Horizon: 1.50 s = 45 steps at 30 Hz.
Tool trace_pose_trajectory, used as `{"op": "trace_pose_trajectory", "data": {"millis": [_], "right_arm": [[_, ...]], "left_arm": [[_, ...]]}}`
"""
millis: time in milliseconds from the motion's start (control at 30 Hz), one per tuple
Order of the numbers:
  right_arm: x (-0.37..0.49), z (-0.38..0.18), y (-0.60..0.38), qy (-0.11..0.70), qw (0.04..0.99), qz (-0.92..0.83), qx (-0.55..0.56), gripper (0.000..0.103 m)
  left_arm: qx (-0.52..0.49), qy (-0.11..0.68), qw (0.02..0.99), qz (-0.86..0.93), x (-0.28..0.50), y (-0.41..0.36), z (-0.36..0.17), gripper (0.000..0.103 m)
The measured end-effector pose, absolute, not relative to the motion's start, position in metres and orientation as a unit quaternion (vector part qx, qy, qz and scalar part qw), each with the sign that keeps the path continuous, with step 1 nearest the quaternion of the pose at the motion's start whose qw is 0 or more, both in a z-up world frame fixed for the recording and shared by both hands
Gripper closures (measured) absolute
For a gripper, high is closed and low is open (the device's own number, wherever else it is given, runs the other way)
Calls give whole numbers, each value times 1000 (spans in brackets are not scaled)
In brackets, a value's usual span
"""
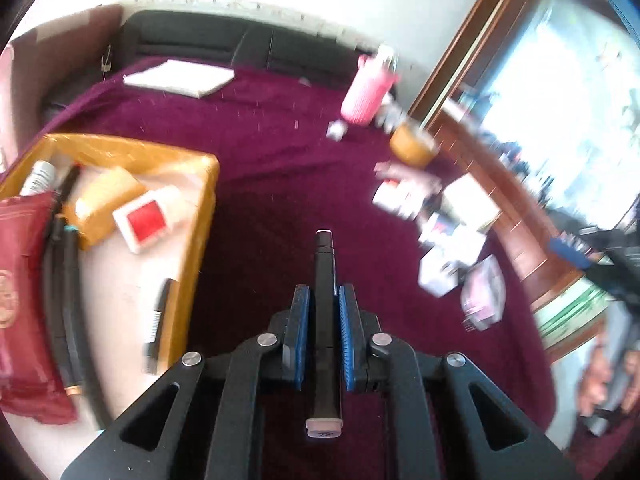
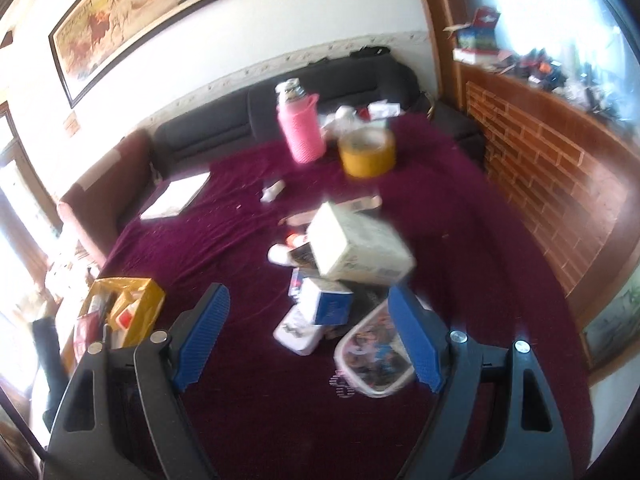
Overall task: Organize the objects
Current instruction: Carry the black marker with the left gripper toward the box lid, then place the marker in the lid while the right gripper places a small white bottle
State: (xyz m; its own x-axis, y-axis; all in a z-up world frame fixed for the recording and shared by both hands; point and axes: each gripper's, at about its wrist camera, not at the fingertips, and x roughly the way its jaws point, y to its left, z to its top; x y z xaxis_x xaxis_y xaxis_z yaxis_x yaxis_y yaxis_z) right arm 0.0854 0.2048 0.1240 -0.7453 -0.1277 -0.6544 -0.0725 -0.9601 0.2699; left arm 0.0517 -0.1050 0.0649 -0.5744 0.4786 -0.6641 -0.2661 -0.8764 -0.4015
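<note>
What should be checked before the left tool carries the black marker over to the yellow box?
1. Left tool shut on black marker: ok.
2. Marker clear of the maroon cloth: ok.
3. Free room in yellow box: ok, bare floor near its front.
4. Right tool open, holding nothing: ok.
5. Marker cap seated: cannot tell.

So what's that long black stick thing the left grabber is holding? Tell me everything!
It looks like a black marker pen, slim and smooth like plastic. A pale cap with tiny unreadable print faces the camera; the far end is black with a light tip. The left gripper is shut on its middle, blue pads pressing both sides. It points straight ahead, lifted above the purple cloth.
</note>
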Motion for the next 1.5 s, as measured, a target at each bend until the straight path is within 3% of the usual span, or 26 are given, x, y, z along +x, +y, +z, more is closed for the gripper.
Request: {"op": "trace_pose_trajectory", "data": {"millis": [233, 400, 500, 700, 833, 900, 1000, 1200, 1500], "right_arm": [[23, 98, 153, -110, 74, -891, 434, 21], [-48, 69, 121, -9, 64, -860, 506, 23], [-79, 55, 108, 64, 54, -838, 539, 30], [-113, 30, 111, 132, 27, -798, 588, 46], [-126, 16, 114, 160, 12, -786, 597, 64], [-131, 8, 117, 159, 10, -778, 607, 75], [-130, 7, 121, 147, 8, -779, 610, 78], [-108, 27, 139, 62, 21, -804, 591, 80], [-24, 102, 120, -37, 128, -848, 513, 79]], "left_arm": [[-349, -159, 227, 895, 75, -154, 97, 91], [-330, -150, 225, 905, 85, -170, 107, 91], [-326, -155, 215, 908, 85, -181, 107, 91], [-326, -157, 196, 912, 78, -198, 100, 91], [-333, -161, 190, 909, 71, -202, 93, 91], [-338, -164, 187, 908, 69, -203, 89, 91], [-341, -166, 181, 907, 69, -206, 86, 91], [-326, -162, 162, 917, 79, -216, 91, 91], [-301, -169, 102, 933, 111, -260, 99, 91]]}}
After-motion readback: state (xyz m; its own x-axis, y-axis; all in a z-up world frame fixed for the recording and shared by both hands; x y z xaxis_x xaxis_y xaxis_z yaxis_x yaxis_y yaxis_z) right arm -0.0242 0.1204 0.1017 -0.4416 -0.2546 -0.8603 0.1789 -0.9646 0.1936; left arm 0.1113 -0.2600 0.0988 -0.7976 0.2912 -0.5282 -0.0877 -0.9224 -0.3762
